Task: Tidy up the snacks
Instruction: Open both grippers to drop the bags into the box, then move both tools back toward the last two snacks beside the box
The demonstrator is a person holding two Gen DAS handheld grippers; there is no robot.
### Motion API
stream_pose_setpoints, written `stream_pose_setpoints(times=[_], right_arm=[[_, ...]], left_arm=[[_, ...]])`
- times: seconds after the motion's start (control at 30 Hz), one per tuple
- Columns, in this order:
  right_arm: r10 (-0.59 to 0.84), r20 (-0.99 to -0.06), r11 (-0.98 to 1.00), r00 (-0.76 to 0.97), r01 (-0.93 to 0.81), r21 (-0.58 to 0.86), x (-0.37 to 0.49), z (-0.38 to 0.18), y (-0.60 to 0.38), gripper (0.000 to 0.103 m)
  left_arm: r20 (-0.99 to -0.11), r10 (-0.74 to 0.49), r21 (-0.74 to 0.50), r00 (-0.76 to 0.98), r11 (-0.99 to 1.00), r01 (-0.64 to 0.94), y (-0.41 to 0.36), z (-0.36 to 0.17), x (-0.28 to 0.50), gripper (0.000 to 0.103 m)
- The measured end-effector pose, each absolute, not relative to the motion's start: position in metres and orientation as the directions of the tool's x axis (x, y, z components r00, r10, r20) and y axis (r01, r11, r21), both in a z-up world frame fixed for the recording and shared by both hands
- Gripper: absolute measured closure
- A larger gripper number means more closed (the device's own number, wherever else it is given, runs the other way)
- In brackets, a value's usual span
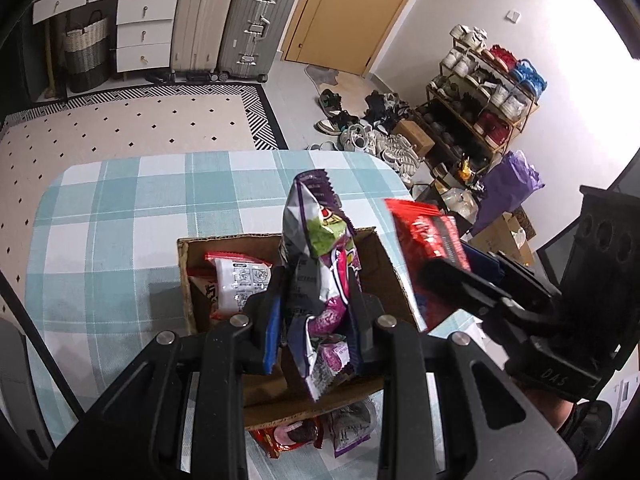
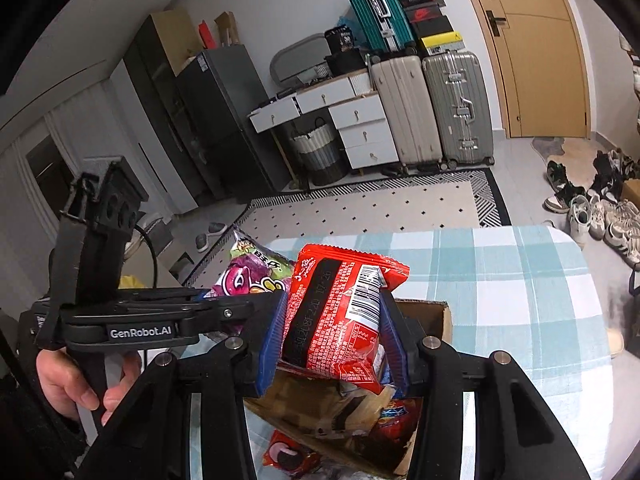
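My left gripper [image 1: 316,292] is shut on a purple and green snack bag [image 1: 320,240] and holds it upright above an open cardboard box [image 1: 186,280] on the checked tablecloth. A red and white packet [image 1: 236,280] lies inside the box. My right gripper [image 2: 332,332] is shut on a red snack packet [image 2: 340,312] above the same box [image 2: 436,320]; that packet also shows in the left wrist view [image 1: 428,240], to the right of the box. The purple bag shows left of it in the right wrist view [image 2: 252,276].
More snack packets [image 1: 304,432] lie on the teal checked tablecloth [image 1: 120,220] in front of the box. Beyond the table are a dotted rug [image 1: 120,128], suitcases [image 1: 256,20], white drawers and a shoe rack [image 1: 480,92] with shoes on the floor.
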State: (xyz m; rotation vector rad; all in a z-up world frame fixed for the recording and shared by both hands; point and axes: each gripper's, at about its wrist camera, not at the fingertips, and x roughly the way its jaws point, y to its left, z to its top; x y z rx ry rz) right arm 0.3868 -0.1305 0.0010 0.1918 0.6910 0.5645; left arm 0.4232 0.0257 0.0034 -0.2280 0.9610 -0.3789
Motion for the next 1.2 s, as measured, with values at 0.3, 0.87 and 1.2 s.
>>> stream_pose_setpoints(times=[0.3, 0.87, 1.2], right_arm=[[0.539, -0.54, 0.842, 0.646, -0.424, 0.334, 0.393, -0.011, -0.138, 0.023], [0.541, -0.493, 0.84, 0.682, -0.415, 0.348, 0.358, 0.013, -0.158, 0.016], [0.541, -0.467, 0.84, 0.7, -0.425, 0.337, 0.323, 0.032, -0.162, 0.009]], left_arm=[[-0.79, -0.331, -0.285, 0.516, 0.943, 0.169, 0.023, -0.01, 0.434, 0.036], [-0.769, -0.257, -0.216, 0.585, 0.966, 0.141, 0.036, 0.017, 0.39, 0.026], [-0.737, -0.184, -0.152, 0.651, 0.983, 0.105, 0.036, 0.048, 0.337, 0.019]])
